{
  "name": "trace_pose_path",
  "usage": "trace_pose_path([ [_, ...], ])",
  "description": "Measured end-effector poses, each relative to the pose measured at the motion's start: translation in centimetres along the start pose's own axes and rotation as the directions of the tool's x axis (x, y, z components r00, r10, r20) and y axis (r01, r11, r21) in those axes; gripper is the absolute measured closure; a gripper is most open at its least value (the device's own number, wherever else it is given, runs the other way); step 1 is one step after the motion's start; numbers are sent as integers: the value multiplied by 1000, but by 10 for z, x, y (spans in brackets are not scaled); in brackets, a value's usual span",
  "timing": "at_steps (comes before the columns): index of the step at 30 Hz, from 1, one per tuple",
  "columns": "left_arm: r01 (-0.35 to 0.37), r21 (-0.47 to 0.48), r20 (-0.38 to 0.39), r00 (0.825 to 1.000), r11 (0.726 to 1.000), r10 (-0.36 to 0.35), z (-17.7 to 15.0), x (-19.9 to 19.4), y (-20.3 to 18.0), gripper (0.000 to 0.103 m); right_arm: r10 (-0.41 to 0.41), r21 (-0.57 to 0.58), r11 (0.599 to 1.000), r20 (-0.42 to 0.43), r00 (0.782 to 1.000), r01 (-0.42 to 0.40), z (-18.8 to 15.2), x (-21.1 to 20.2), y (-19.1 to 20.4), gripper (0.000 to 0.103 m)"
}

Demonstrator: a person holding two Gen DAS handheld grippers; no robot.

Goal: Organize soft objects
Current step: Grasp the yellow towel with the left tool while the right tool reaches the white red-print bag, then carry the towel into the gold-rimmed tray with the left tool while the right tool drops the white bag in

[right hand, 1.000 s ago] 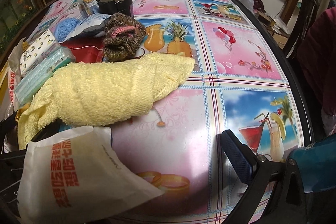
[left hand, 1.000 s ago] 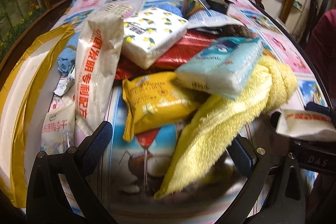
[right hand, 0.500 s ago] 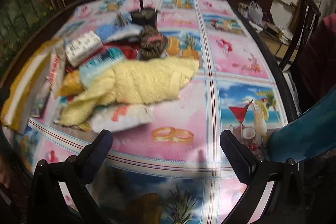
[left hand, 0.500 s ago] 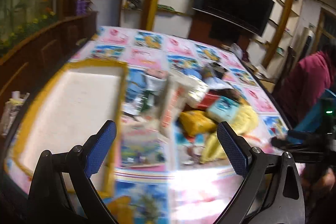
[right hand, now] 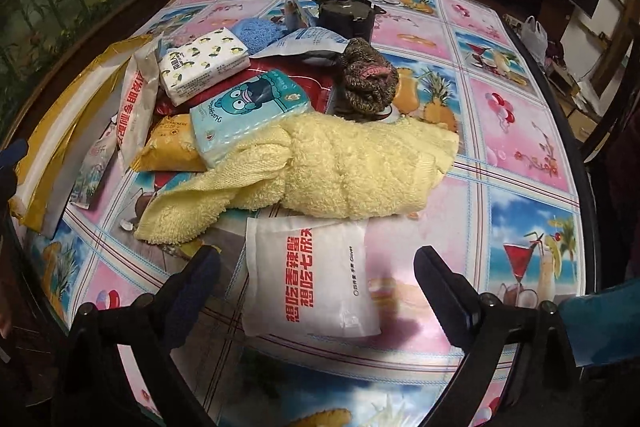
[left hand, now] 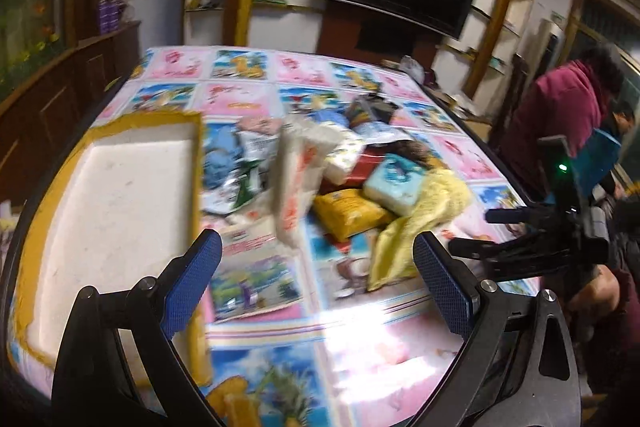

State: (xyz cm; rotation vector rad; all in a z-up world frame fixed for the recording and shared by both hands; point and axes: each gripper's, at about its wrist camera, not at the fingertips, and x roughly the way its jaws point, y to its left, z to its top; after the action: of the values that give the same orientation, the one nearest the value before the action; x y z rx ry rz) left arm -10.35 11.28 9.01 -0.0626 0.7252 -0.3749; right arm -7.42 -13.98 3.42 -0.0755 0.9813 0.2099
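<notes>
A soft pile lies mid-table: a rolled yellow towel, a blue tissue pack, a lemon-print tissue pack, a yellow packet and a brown knitted piece. A white packet with red writing lies flat just in front of the towel. My right gripper hovers over this packet, its jaws closing, with the pads clear of it on both sides. My left gripper is open and empty, held back from the pile. The right gripper shows at the right of the left wrist view.
A white tray with a yellow rim sits at the table's left side. A long white packet leans beside it. A black pot and a blue fluffy cloth lie behind the pile. A person in maroon stands at the right.
The left gripper drew back and up from the pile, bringing the tray into view. The white packet, earlier against the right gripper's left finger, now lies on the table between its fingers.
</notes>
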Motion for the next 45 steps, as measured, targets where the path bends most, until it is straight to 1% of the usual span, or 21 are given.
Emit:
trace_pose_path([
  [3, 45, 148, -24, 999, 988, -41, 13, 12, -36, 5, 23, 42, 999, 23, 999, -24, -7, -5, -13, 7],
  [5, 94, 258, -48, 995, 962, -84, 21, 24, -63, 6, 23, 50, 998, 42, 999, -25, -16, -11, -23, 7],
  [6, 118, 305, -62, 993, 945, -104, 24, 31, -75, 8, 23, 52, 998, 48, 999, -26, -20, -13, -27, 7],
  [7, 146, 349, -87, 989, 926, -123, 28, 41, -87, 15, 26, 59, 998, 50, 998, -29, -23, -15, -32, 7],
  [9, 195, 416, -168, 976, 888, -136, 35, 68, -112, 27, 41, 80, 996, 57, 998, -45, -30, -17, -40, 7],
  [10, 211, 434, -201, 970, 876, -134, 37, 82, -121, 32, 49, 88, 995, 59, 997, -54, -32, -17, -44, 7],
  [12, 225, 472, -243, 963, 852, -120, 42, 108, -138, 35, 64, 101, 992, 64, 996, -70, -38, -19, -50, 7],
  [14, 231, 525, -266, 959, 819, -100, 44, 133, -154, 35, 75, 106, 991, 67, 995, -81, -42, -20, -55, 7],
  [16, 243, 554, -300, 950, 797, -82, 43, 154, -165, 35, 87, 107, 990, 70, 994, -94, -46, -22, -58, 7],
  [17, 238, 569, -316, 947, 787, -58, 42, 166, -170, 35, 91, 106, 989, 72, 993, -98, -47, -22, -59, 7],
  [20, 154, 622, -320, 945, 768, 70, 36, 195, -178, 35, 102, 103, 989, 75, 992, -109, -48, -22, -62, 7],
  [21, 131, 623, -319, 943, 771, 98, 34, 200, -177, 35, 107, 102, 988, 77, 991, -115, -48, -22, -62, 7],
  [22, 125, 605, -324, 941, 786, 100, 35, 202, -174, 45, 113, 99, 988, 79, 991, -120, -47, -22, -62, 7],
  [24, 141, 535, -344, 937, 833, 62, 43, 200, -165, 52, 116, 90, 988, 80, 990, -123, -45, -21, -61, 7],
  [26, 161, 457, -360, 933, 875, 16, 52, 196, -153, 54, 118, 82, 989, 77, 990, -125, -42, -18, -59, 7],
  [29, 188, 351, -362, 931, 917, -53, 58, 183, -135, 54, 121, 68, 990, 66, 990, -125, -35, -10, -54, 7],
  [31, 213, 287, -349, 931, 934, -106, 61, 170, -126, 54, 121, 55, 991, 48, 991, -124, -28, -4, -48, 7],
  [35, 255, 173, -283, 938, 951, -199, 68, 131, -104, 54, 112, 26, 993, 4, 994, -112, -14, 12, -32, 7],
  [40, 298, 66, -168, 944, 952, -284, 70, 73, -73, 54, 30, -41, 999, -25, 999, -31, -5, 25, -6, 7],
  [42, 312, 33, -120, 945, 950, -306, 68, 51, -61, 54, -16, -61, 998, -22, 1000, 15, -5, 27, 0, 15],
  [45, 318, -11, -63, 946, 948, -318, 63, 24, -39, 54, -14, -68, 998, -12, 1000, 13, -7, 22, 2, 40],
])
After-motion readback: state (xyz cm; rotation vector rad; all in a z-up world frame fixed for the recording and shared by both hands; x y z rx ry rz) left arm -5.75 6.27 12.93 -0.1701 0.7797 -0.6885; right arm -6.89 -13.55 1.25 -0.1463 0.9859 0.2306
